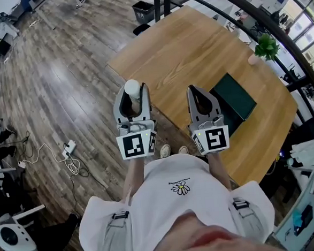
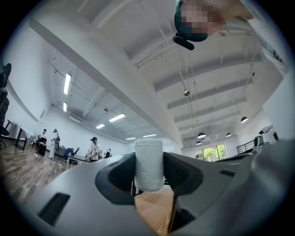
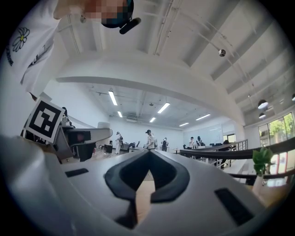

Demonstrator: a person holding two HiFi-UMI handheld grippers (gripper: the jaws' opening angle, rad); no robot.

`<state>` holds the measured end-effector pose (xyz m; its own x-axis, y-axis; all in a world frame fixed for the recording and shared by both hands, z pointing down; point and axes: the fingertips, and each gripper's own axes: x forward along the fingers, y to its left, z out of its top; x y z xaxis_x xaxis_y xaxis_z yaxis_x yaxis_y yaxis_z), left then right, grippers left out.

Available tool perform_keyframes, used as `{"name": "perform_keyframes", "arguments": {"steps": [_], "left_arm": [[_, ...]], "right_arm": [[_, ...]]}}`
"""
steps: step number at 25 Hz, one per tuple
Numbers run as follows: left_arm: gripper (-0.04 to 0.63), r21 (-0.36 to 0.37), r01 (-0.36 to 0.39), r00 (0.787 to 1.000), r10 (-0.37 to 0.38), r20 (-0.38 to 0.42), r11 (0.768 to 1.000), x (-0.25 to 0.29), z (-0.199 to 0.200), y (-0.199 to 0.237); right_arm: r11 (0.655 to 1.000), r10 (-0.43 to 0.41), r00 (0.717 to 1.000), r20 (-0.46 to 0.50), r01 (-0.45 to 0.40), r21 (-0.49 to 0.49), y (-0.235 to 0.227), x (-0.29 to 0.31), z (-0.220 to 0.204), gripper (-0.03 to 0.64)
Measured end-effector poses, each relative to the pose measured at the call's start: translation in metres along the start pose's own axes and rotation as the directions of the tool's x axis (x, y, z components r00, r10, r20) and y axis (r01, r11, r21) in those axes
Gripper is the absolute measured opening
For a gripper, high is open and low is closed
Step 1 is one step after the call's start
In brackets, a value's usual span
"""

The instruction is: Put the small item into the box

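Wooden table (image 1: 194, 44) — dark green box (image 1: 235, 96) on it, plank floor (image 1: 62, 75) around

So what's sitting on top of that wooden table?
A dark green box and a small potted plant at the table's edge. The right tool covers part of the box, and the box's inside cannot be seen.

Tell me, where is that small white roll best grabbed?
Grip the white roll around its middle, from the side: it is a short cylinder with curved walls. The fingers of the left gripper clamp it so, its top poking out.
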<state>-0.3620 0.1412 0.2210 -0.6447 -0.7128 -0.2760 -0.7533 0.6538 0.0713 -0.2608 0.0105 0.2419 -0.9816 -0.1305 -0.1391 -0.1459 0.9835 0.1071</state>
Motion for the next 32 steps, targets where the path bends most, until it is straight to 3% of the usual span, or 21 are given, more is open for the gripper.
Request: {"name": "perform_keyframes", "arguments": {"steps": [5, 9, 13, 16, 20, 26, 29, 32], "left_arm": [[0.186, 0.007, 0.067, 0.998, -0.067, 0.001, 0.998, 0.017, 0.001, -0.02], [0.186, 0.038, 0.172, 0.985, -0.172, -0.014, 0.984, 0.033, 0.001, -0.054], [0.186, 0.068, 0.3, 0.953, -0.302, 0.007, 0.951, 0.057, 0.009, -0.099], [0.186, 0.084, 0.404, 0.914, -0.406, 0.01, 0.911, 0.07, 0.01, -0.136], [0.184, 0.101, 0.559, 0.828, -0.56, -0.021, 0.823, 0.078, 0.008, -0.198], [0.184, 0.063, 0.738, 0.674, -0.73, -0.116, 0.672, 0.081, -0.012, -0.278], [0.184, 0.088, 0.813, 0.582, -0.798, -0.156, 0.576, 0.078, -0.025, -0.315], [0.184, 0.11, 0.882, 0.471, -0.851, -0.232, 0.458, 0.069, -0.045, -0.35]], "right_arm": [[0.999, -0.05, 0.999, 0.001, 0.05, 0.019, -0.018, -0.012, 0.002, 0.006], [0.994, -0.109, 0.994, -0.002, 0.109, 0.029, -0.034, -0.032, 0.004, 0.005], [0.983, -0.18, 0.984, 0.005, 0.18, 0.022, -0.06, -0.051, 0.007, 0.006], [0.97, -0.242, 0.97, -0.001, 0.242, 0.025, -0.079, -0.072, 0.003, 0.006], [0.942, -0.333, 0.942, -0.029, 0.334, 0.037, -0.103, -0.109, -0.004, 0.006], [0.896, -0.439, 0.896, -0.067, 0.442, 0.037, -0.137, -0.156, -0.016, 0.006], [0.872, -0.483, 0.871, -0.085, 0.488, 0.044, -0.151, -0.176, -0.024, 0.006], [0.844, -0.527, 0.843, -0.108, 0.534, 0.05, -0.165, -0.198, -0.031, 0.006]]}}
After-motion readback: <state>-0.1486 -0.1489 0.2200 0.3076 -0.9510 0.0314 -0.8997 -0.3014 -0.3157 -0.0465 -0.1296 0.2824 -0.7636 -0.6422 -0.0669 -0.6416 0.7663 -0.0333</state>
